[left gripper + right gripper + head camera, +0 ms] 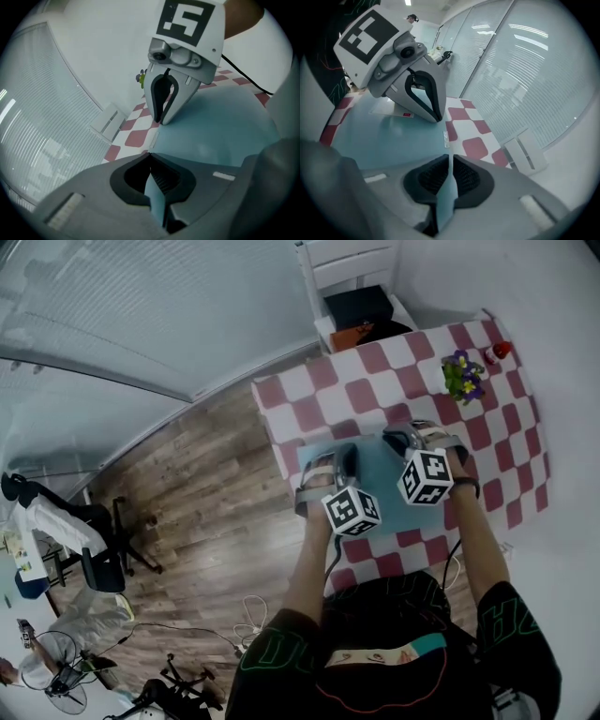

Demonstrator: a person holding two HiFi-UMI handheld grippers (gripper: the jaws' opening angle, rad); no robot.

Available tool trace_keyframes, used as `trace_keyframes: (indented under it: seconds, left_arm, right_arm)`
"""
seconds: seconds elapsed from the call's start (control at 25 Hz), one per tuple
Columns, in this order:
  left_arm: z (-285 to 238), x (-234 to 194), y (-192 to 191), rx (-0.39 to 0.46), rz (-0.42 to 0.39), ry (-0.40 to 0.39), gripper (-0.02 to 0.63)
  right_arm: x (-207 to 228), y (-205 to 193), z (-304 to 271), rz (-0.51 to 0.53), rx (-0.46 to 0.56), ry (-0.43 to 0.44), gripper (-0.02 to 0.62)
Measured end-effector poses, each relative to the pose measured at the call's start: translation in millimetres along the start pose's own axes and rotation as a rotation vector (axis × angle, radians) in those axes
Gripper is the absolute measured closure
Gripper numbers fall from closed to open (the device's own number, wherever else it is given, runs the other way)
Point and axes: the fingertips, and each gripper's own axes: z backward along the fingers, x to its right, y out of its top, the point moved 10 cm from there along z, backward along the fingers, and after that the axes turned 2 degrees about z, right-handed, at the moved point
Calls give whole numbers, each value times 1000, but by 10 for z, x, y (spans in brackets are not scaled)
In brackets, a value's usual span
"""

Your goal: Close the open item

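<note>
Left gripper first: its fingers are pressed together on the thin edge of the blue folder, and that edge runs straight up through the dark pads. Same on the other side. The right gripper has its fingers clamped on the same kind of thin blue edge, with nothing else between them. From both grips the folder spreads away as a broad, smooth blue sheet over the red-and-white checked bench.

Each gripper view catches the opposite gripper planted on the blue surface a little way ahead, tips down and touching it. The right gripper view adds a white sheet with a red mark beside the left gripper, and a small silver tag at the folder's near edge.

From the head view, both forearms reach forward from the body, the left gripper and right gripper side by side and tilted down onto the folder, marker cubes facing up. Only this view shows the flowers at the far side of the bench, the white chair beyond it and the wooden floor.
</note>
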Motion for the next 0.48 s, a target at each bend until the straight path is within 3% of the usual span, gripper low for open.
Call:
trace_keyframes:
  seconds: [0.16,0.28,0.48]
  left_arm:
    - [-93,-48,30,-3,74,-72,596]
    - [-139,-86,78,-10,117,-151,597]
    - [-146,-60,27,6,198,-112,597]
  right_arm:
    - [-73,119,-59,-66,5,58,592]
    - [-35,138,-82,-171,-10,70,592]
    - [-4,147,-113,-249,-22,82,591]
